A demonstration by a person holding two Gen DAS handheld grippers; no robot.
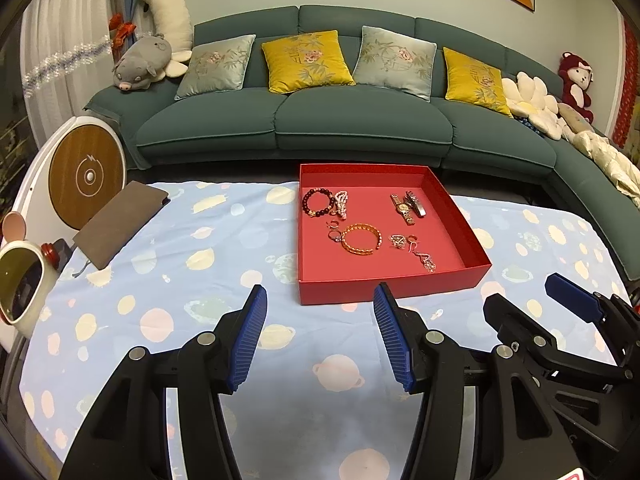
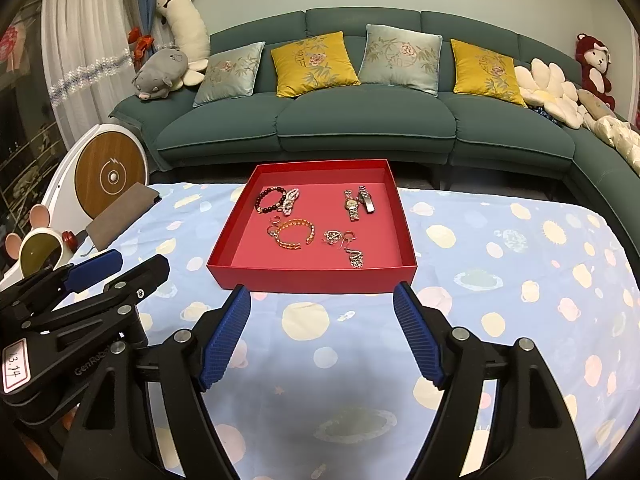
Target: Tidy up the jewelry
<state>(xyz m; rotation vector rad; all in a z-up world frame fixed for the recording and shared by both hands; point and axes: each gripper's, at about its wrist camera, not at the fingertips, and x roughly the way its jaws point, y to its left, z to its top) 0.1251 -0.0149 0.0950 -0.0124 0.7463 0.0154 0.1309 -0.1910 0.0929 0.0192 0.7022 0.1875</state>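
Observation:
A shallow red tray sits on the planet-print cloth. Inside lie a dark bead bracelet, a pearl piece, an orange bangle, a gold watch, small rings and silver earrings. My left gripper hovers open just short of the tray's near wall, nothing between its blue pads. My right gripper stands beside it, open wider and also empty.
A brown notebook lies at the cloth's far left, by a round wood-faced device and a small mirror. A green sofa with cushions runs behind the table. Bare cloth spreads right of the tray.

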